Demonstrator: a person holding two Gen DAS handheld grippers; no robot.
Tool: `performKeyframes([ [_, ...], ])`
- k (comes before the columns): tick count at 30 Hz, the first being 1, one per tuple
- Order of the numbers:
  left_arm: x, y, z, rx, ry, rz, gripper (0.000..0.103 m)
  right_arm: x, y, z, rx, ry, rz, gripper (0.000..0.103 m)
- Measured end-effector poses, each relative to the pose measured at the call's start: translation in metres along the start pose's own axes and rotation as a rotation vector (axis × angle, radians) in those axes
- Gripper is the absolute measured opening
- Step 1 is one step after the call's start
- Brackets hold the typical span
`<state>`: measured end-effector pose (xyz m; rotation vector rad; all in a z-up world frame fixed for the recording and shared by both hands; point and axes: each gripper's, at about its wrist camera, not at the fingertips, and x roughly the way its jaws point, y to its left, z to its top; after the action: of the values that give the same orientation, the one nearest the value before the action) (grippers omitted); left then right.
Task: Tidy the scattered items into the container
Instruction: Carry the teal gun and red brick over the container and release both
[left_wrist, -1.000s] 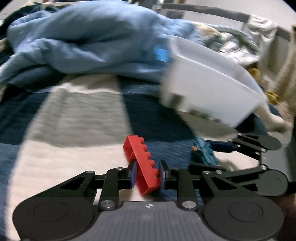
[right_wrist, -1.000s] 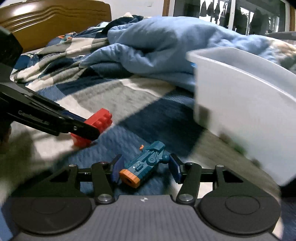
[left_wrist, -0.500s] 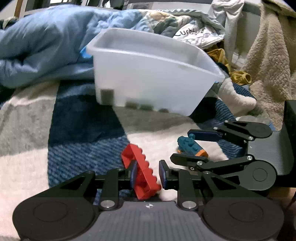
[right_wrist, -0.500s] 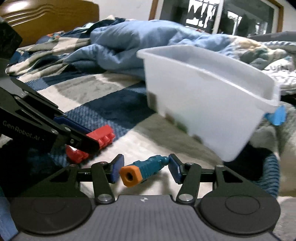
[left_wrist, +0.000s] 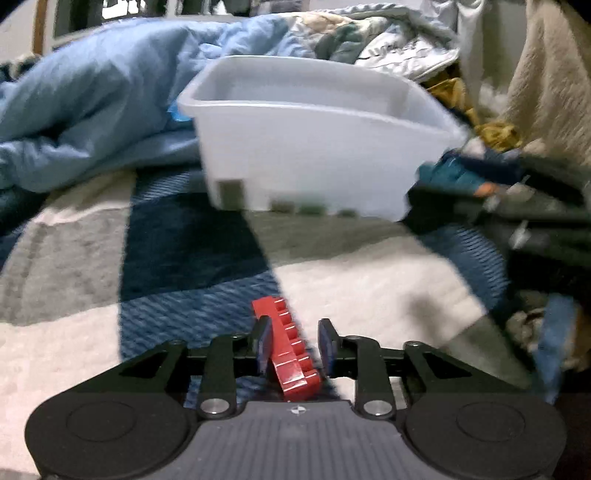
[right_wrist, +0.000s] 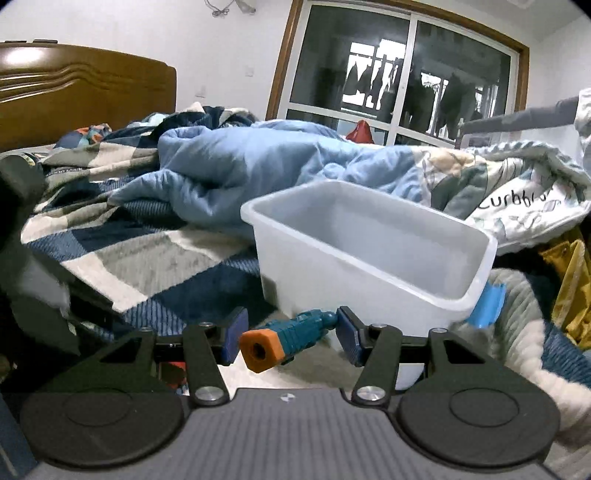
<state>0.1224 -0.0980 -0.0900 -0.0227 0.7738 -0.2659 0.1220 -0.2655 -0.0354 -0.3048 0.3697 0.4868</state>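
My left gripper (left_wrist: 294, 343) hovers low over the checked blanket, its jaws opening. A red studded brick (left_wrist: 286, 347) stands tilted between the pads and still touches both. The white plastic bin (left_wrist: 303, 158) sits on the bed straight ahead, well beyond the brick. In the right wrist view my right gripper (right_wrist: 288, 334) is shut on a teal toy with an orange tip (right_wrist: 303, 330), held crosswise in front of the bin's near wall (right_wrist: 332, 280). That toy (left_wrist: 454, 177) also shows blurred at the bin's right corner in the left wrist view.
A crumpled light blue duvet (right_wrist: 240, 166) lies behind the bin. A printed quilt (right_wrist: 517, 206) and yellow clothing (right_wrist: 569, 280) pile up at the right. A blue plastic piece (right_wrist: 487, 306) sticks out beside the bin. A wooden headboard (right_wrist: 74, 92) stands at the far left.
The left view swung from the duvet round to the bin and then held, its pads a little wider apart now. The right gripper rose with the teal toy up to the bin's wall.
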Motion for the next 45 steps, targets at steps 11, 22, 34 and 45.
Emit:
performKeyframes([
  [11,-0.003,0.002,-0.006,0.012,-0.028,0.010,0.027,0.001,0.002,-0.010,0.031,0.021,-0.029,0.056],
  [22,-0.048,-0.008,0.091,0.046,-0.245,-0.031,0.027,-0.011,-0.022,0.032,0.017,-0.086,-0.092,0.056],
  [34,-0.008,-0.001,0.163,0.001,-0.298,-0.001,0.027,0.038,-0.076,0.070,0.131,-0.107,-0.141,0.056],
  [45,0.058,0.007,0.179,0.000,-0.209,0.029,0.027,0.089,-0.103,0.062,0.220,-0.020,-0.183,0.057],
])
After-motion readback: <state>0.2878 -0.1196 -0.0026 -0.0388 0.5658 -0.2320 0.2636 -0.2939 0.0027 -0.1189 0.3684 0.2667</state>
